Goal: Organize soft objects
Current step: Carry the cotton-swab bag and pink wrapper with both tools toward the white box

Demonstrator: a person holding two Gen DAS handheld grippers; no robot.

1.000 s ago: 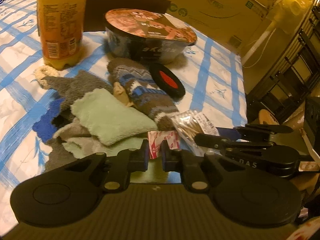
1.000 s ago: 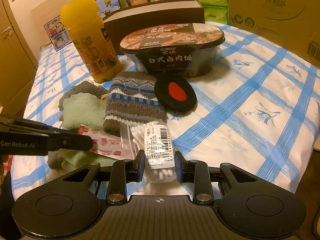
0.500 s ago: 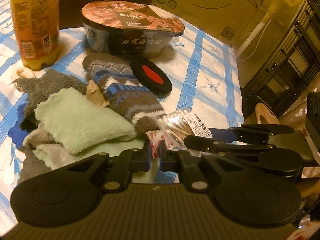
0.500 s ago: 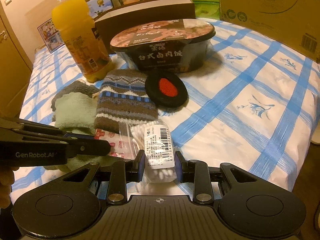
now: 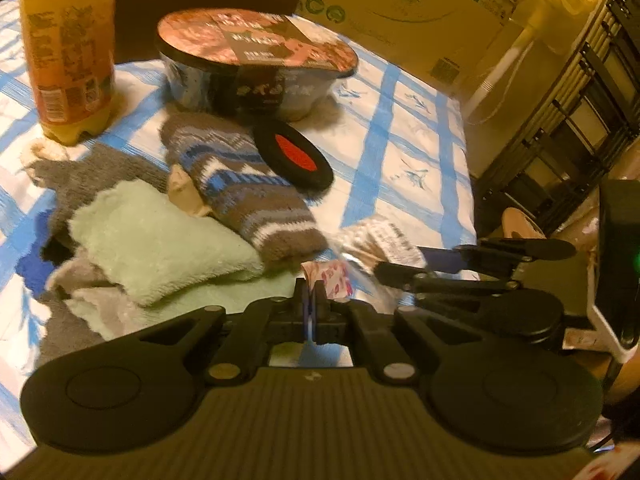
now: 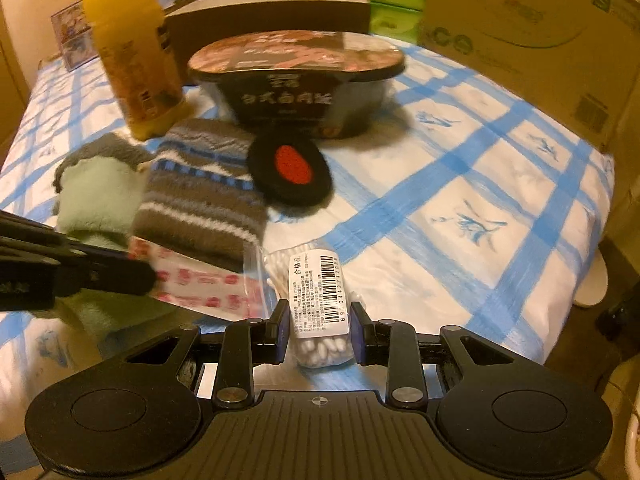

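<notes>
My right gripper is shut on a clear bag of cotton swabs with a barcode label, low over the bed. My left gripper is shut on the edge of a red-and-white printed plastic bag, which also shows in the right wrist view. A striped brown-and-blue knit sock and a pale green fuzzy cloth lie in a pile with grey socks to the left. A black pad with a red centre lies beside the sock.
An orange juice bottle and a sealed instant meal bowl stand behind the pile on the blue-checked sheet. Cardboard boxes line the far side. The bed edge and a black rack are at the right.
My left gripper has closed fully on the printed bag's edge. Both grippers have moved a little forward toward the pile; the right still holds the swab bag.
</notes>
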